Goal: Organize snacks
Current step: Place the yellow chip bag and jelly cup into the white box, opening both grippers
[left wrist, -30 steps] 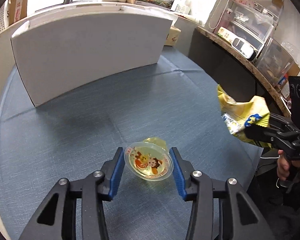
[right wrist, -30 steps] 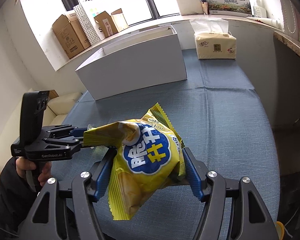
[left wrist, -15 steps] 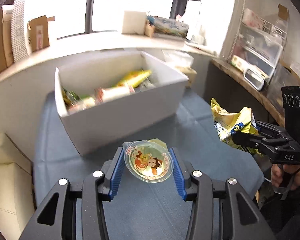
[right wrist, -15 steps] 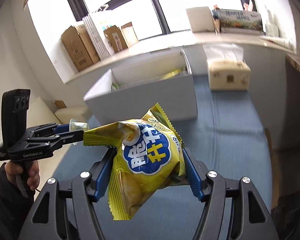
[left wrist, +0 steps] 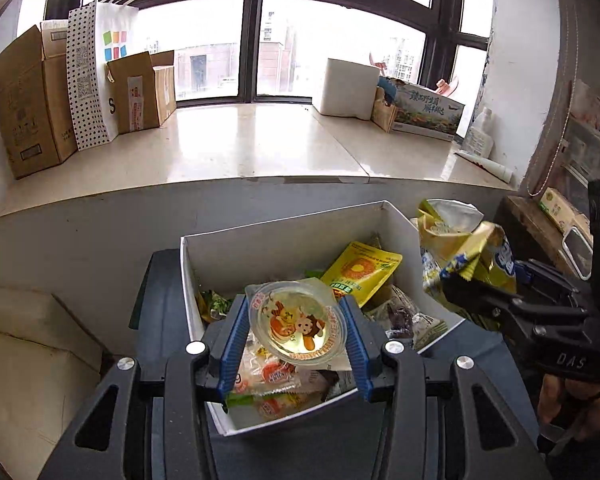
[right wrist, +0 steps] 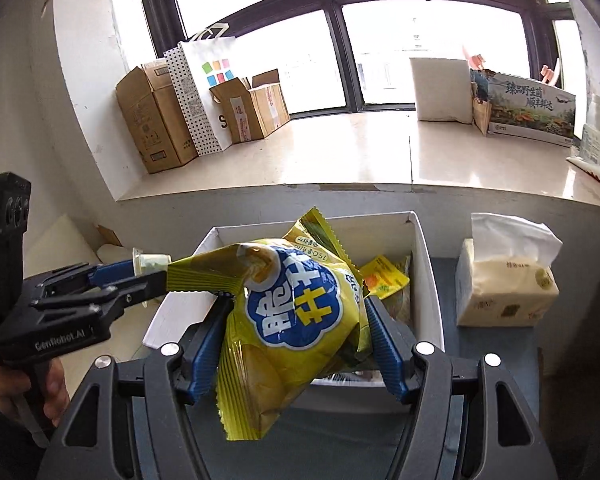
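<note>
Hovering over the white box, my left gripper clamps the jelly cup, my right gripper the chip bag; I judge release comes next

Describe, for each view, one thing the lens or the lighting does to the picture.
Left wrist view: the window is blown out white, and the fisheye bends the sill into a curve. Right wrist view: the same backlight glares off the sill, the corners go black, and the chip bag in the right hand-held gripper stays sharp.
</note>
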Demonstrator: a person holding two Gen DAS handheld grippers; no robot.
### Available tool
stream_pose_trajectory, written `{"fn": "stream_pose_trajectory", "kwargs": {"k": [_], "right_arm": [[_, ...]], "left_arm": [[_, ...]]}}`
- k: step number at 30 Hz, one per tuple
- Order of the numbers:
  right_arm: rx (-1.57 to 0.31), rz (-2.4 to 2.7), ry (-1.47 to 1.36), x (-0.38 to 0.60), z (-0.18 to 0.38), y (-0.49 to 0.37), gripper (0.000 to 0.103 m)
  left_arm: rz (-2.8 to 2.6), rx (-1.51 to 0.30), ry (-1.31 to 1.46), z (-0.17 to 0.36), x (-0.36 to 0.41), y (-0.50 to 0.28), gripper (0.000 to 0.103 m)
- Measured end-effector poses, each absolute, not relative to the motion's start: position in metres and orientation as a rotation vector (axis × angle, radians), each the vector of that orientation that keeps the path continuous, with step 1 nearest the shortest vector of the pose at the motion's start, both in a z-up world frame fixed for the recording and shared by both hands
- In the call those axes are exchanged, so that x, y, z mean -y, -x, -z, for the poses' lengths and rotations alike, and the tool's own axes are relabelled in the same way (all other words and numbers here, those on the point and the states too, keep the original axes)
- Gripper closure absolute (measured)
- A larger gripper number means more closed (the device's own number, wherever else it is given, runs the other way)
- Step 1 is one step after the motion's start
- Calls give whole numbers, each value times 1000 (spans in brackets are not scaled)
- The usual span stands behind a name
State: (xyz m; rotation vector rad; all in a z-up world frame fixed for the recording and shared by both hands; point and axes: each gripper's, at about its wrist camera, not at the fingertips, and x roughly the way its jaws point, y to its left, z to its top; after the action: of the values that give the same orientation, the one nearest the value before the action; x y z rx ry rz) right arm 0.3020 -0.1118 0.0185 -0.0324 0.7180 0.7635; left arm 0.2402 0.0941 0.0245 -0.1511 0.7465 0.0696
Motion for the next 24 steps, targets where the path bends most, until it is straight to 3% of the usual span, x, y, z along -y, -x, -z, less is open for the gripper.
{"fn": "stream_pose_trajectory", "kwargs": {"k": [3, 4, 5, 6, 9, 19, 24], "right_arm": [[-750, -742, 25, 97, -18, -332, 30], [-768, -748, 22, 95, -17, -339, 26], [-779, -747, 15, 93, -15, -345, 20], [-782, -743, 13, 92, -14, -350, 11], [-761, -703, 0, 97, -15, -354, 0], [-743, -695, -36, 118, -16, -342, 0], [-641, -676, 60, 122, -38, -311, 0]], "left_arm": [[-70, -763, 172, -14, -103, -259, 50], [-78, -775, 168, -10, -104, -264, 35], [-93, -781, 161, -7, -104, -266, 11], [-98, -786, 158, -5, -105, -268, 0], [-85, -777, 165, -2, -108, -266, 0], [-92, -737, 147, -19, -95, -243, 0], [-180, -590, 92, -51, -82, -204, 0]]}}
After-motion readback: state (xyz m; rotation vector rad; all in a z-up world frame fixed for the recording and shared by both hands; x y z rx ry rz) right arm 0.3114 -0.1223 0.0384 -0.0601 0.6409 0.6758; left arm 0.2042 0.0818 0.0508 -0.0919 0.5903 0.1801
